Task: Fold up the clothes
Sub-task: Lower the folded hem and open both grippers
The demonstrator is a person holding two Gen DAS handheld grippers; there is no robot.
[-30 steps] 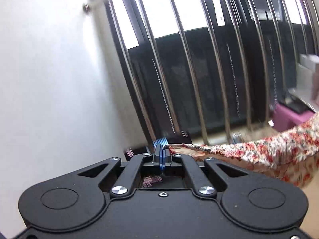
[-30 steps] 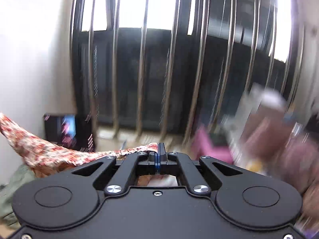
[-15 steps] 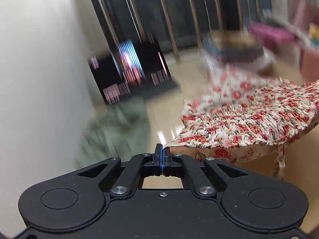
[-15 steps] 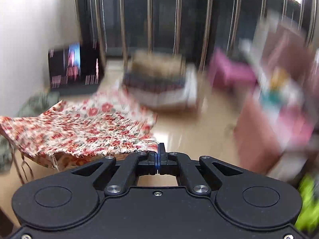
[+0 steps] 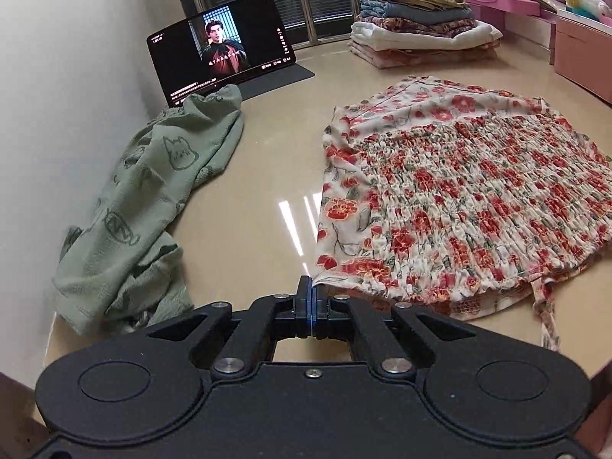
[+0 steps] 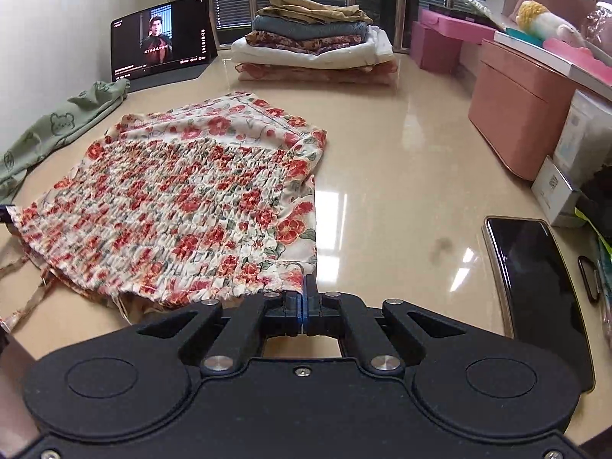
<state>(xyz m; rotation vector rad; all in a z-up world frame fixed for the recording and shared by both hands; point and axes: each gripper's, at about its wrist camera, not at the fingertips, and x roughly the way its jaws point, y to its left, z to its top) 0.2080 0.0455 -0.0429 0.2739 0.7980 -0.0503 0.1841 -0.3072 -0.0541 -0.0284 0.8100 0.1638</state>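
Floral smocked top (image 5: 470,191) lies spread on the beige tabletop (image 5: 267,176), its far part flat and its near hem raised slightly off the surface. Thin straps trail off the near edge.

Handling, judged: light, thin woven cloth, fully limp. The shirred panel is stretchy and bunches, so it will sag between any two held points and pull narrower under tension. Not fragile, and not slippery against rubber pads. Best taken at the corners of a hem, as now; the straps are likely to snag or tangle in a fold.

Left gripper (image 5: 309,293): jaws clamped together, pinching the near-left corner of the top.
Right gripper (image 6: 305,291): jaws likewise closed, pinching the near-right corner (image 6: 294,281).

Unfolded green garment (image 5: 153,206) lies crumpled by the wall; a stack of folded clothes (image 6: 313,38) sits at the far end.
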